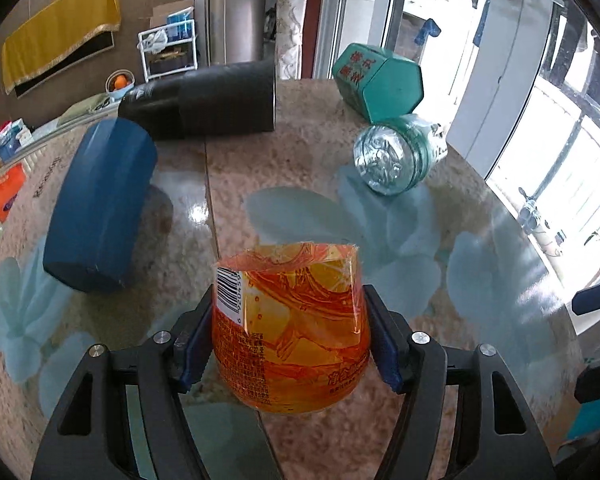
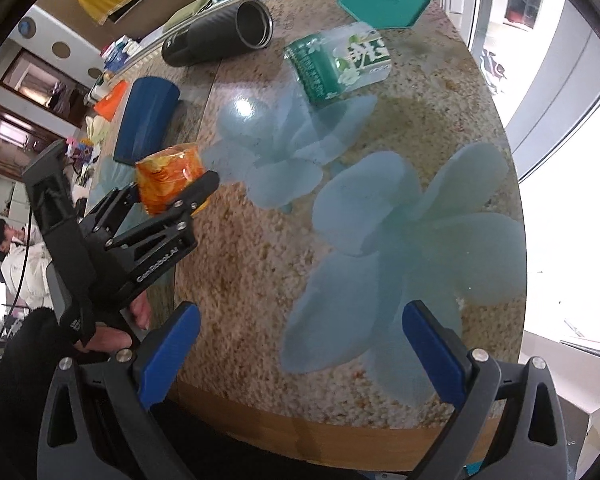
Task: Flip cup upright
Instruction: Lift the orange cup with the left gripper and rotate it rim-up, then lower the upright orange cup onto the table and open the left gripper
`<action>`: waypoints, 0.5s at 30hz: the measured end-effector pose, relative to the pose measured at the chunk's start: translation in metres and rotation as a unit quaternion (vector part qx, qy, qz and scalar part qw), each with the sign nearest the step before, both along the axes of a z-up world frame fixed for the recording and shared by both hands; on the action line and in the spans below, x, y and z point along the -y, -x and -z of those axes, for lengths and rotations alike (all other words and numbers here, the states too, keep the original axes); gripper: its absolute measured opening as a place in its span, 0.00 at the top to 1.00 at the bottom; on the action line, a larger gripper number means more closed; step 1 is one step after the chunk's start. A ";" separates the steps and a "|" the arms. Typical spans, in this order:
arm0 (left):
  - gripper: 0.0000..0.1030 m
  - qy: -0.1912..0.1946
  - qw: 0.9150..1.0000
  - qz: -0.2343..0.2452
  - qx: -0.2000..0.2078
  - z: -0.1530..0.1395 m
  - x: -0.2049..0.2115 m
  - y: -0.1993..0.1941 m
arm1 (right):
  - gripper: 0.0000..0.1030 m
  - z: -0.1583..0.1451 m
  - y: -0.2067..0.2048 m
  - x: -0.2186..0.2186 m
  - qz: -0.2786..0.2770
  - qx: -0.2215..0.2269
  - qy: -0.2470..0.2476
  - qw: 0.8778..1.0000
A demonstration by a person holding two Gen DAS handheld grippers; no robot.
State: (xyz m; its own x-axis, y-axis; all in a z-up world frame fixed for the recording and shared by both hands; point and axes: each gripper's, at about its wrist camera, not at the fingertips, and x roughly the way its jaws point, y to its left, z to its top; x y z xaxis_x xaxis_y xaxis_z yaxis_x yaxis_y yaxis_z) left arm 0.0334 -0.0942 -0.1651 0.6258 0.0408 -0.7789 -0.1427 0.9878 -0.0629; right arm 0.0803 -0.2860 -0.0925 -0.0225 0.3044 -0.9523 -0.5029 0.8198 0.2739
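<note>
**Left claw has the orange cup, and the flip is under way**

The left claw (image 1: 290,344) is pinching the orange cut-bottle cup (image 1: 290,332), blue pads pressed on either flank, and the left wrist view shows the ragged cut rim pointing away from the camera. From the right wrist view the same cup (image 2: 168,178) sits in that claw just over the worktop (image 2: 260,248), tilted; whether its base touches the glass cannot be told. By the look of it, this is the turning step: cup gripped, not yet standing free. The next move calls for rolling the wrist until the rim faces up, setting the base flat, then easing the pads apart without tipping so light a shell.

The right claw (image 2: 300,348) is spread wide and holds nothing, hanging over the near edge.

Further out, four more vessels lie on their sides: a blue cup (image 1: 100,204) just beside, a black tumbler (image 1: 204,100), a green-labelled clear bottle cup (image 1: 396,156) and a teal hexagonal tin (image 1: 380,84).
</note>
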 end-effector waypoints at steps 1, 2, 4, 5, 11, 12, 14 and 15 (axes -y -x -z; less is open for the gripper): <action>0.31 0.001 1.000 -0.001 0.000 0.000 0.000 0.001 | 0.01 0.001 0.001 -0.001 -0.002 -0.001 0.000 1.000; 0.31 0.001 1.000 -0.001 0.000 0.001 0.000 0.002 | 0.01 0.001 0.001 -0.002 -0.003 -0.001 0.001 1.000; 0.31 0.001 1.000 -0.002 -0.001 0.001 0.000 0.003 | 0.01 0.003 0.002 -0.003 -0.003 -0.002 0.002 1.000; 0.31 0.000 1.000 -0.002 -0.001 0.001 0.000 0.003 | 0.01 0.003 0.002 -0.004 -0.002 -0.002 0.003 1.000; 0.31 0.000 1.000 0.002 -0.019 0.007 0.002 0.003 | 0.01 0.005 0.006 -0.003 -0.009 -0.002 0.003 1.000; 0.31 -0.001 1.000 0.003 -0.021 0.008 0.003 0.003 | 0.01 0.005 0.006 -0.003 -0.009 -0.001 0.003 1.000; 0.31 -0.001 1.000 0.004 -0.021 0.010 0.004 0.005 | 0.01 0.005 0.007 -0.002 -0.009 0.000 0.003 1.000; 0.31 -0.001 1.000 0.003 -0.021 0.010 0.004 0.005 | 0.01 0.005 0.007 -0.001 -0.007 0.000 0.003 1.000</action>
